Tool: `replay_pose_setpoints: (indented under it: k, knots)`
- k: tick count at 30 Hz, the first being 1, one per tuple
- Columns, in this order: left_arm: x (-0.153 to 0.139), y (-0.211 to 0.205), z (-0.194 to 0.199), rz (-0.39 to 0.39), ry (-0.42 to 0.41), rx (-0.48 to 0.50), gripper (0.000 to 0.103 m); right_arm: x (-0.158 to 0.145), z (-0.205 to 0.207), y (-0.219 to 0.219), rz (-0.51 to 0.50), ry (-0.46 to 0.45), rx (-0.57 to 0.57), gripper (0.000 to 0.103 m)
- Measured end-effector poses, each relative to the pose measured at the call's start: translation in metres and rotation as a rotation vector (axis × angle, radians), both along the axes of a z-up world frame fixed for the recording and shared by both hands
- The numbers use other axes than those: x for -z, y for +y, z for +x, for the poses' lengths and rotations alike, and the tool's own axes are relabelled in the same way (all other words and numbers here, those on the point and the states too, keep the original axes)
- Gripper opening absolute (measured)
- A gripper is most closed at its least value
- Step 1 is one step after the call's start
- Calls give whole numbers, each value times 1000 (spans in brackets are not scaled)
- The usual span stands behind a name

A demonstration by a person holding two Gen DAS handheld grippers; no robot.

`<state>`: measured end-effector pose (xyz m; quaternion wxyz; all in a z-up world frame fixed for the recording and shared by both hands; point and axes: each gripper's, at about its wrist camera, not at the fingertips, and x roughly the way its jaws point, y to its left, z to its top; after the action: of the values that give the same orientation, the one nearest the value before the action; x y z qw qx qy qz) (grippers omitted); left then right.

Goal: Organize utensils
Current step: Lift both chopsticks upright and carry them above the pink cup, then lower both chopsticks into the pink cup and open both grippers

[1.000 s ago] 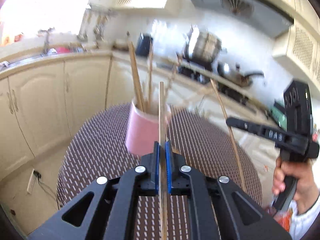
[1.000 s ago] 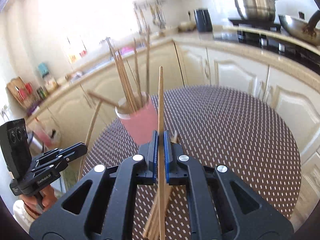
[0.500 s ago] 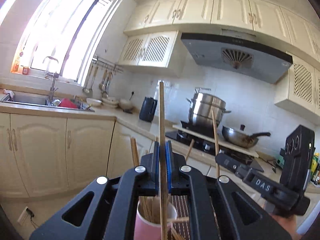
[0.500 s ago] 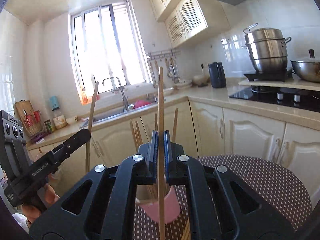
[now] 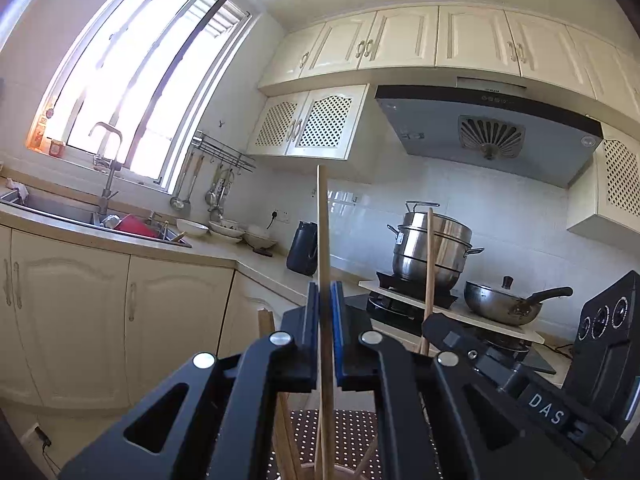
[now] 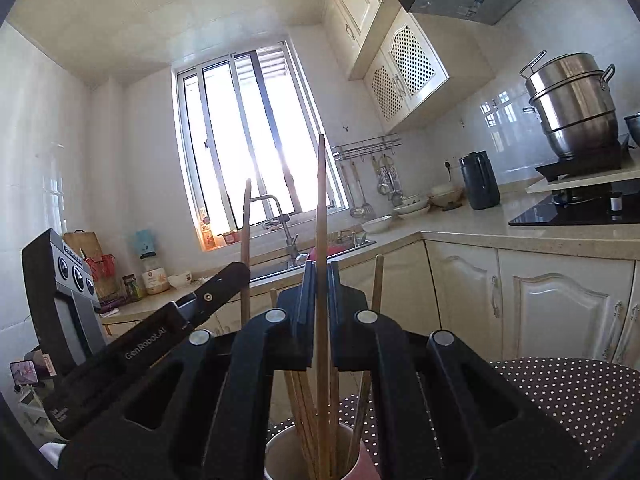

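My left gripper (image 5: 324, 292) is shut on an upright wooden chopstick (image 5: 322, 232); its lower end reaches down toward the cup rim at the frame's bottom. My right gripper (image 6: 319, 272) is shut on another upright chopstick (image 6: 321, 200), whose lower end stands inside the pink cup (image 6: 360, 460) among several chopsticks (image 6: 304, 408). In the left wrist view the right gripper (image 5: 436, 324) holds its chopstick (image 5: 429, 256) at the right. In the right wrist view the left gripper (image 6: 236, 274) holds its chopstick (image 6: 245, 248) at the left.
The cup stands on a round table with a brown dotted cloth (image 6: 560, 392). Cream cabinets (image 5: 72, 312), a sink with a tap (image 5: 106, 168), a dark kettle (image 6: 478, 180), a steel steamer pot (image 5: 432, 252) and a wok (image 5: 504, 304) line the counter behind.
Both grippers tilted from looking down at the table to level, standing their chopsticks upright, and lowered over the cup; the right chopstick's end now sits in the cup.
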<state>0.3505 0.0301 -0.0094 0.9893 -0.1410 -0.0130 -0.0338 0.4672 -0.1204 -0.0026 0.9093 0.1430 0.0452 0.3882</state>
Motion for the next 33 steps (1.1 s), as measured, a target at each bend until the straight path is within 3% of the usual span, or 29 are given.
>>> replay_pose_setpoints:
  k: [6,9,20,33]
  knots:
    - [6,-5,11,14,-19,0,6,10,5,8,-9,-10,-35,6]
    - [13,-14,11,65,-13,-6,6,15,3,10,-23,-7,-48,6]
    - [31,-16,-12,99,64,10,6,23,-18,-7,-81,22,-38,6]
    - [53,-19,-49,160,163,28,6,44,-49,-5,-246,82,-19,6]
